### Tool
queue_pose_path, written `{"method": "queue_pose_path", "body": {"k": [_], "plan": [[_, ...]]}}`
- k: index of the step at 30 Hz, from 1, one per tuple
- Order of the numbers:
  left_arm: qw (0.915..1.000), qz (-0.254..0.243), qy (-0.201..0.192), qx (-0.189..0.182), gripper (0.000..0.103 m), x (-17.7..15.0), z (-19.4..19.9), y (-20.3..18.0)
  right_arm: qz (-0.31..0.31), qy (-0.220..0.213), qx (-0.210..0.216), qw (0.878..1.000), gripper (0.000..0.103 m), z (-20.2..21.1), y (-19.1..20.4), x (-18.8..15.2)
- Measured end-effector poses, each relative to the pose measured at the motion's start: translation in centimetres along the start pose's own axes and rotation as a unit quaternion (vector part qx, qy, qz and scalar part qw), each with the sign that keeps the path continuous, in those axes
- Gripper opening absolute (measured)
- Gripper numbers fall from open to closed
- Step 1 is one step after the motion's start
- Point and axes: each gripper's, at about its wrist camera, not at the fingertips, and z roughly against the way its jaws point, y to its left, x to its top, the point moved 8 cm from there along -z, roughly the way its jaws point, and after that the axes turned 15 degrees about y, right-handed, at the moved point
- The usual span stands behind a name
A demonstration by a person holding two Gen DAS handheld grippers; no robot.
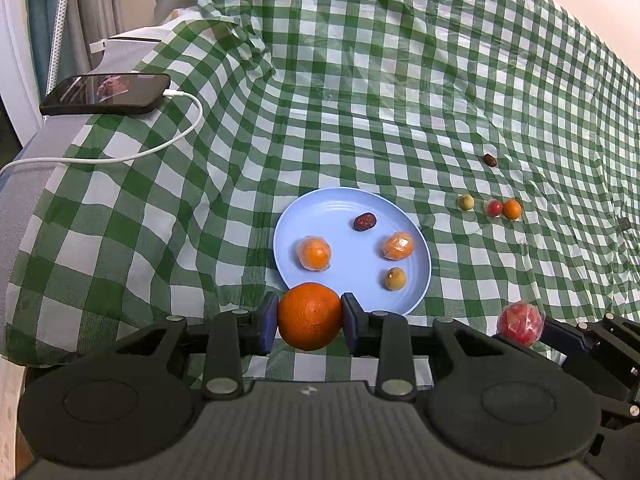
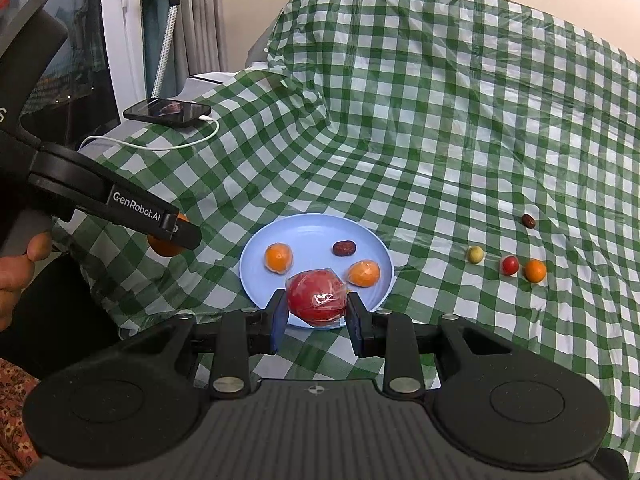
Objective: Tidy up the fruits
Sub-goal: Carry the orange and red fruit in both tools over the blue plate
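The left gripper [image 1: 310, 316] clamps an orange [image 1: 309, 314], the right gripper [image 2: 316, 306] a wrapped red fruit [image 2: 316, 298], whose slippery film may let it slide out above the plate [image 2: 256, 252].

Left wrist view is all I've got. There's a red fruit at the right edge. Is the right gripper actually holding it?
Observer: Yes. The right gripper is shut on the red fruit, with a pad on each side.
Operator: Where is it against the plate?
Observer: In the right wrist view it covers the near rim of the plate, and it hides the small brown fruit there.
Operator: Can you see my left gripper from outside?
Observer: Yes. The left gripper shows side on, with a hand on its handle, and its finger hides most of the orange.
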Motion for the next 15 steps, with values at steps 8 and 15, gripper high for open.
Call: {"method": "queue_pose_path", "body": {"k": [8, 15], "plan": [[1.0000, 0.001, 0.001, -0.002, 0.037, 0.4, -0.3, -0.1, -0.004, 0.003, -0.001, 1.000, 0.033, -0.6, 0.1, -0.1], [1.0000, 0.001, 0.004, -0.004, 0.037, 1.2, -0.8, -0.3, -0.009, 0.004, -0.003, 1.000, 0.033, -1.2, -0.3, 0.4]]}}
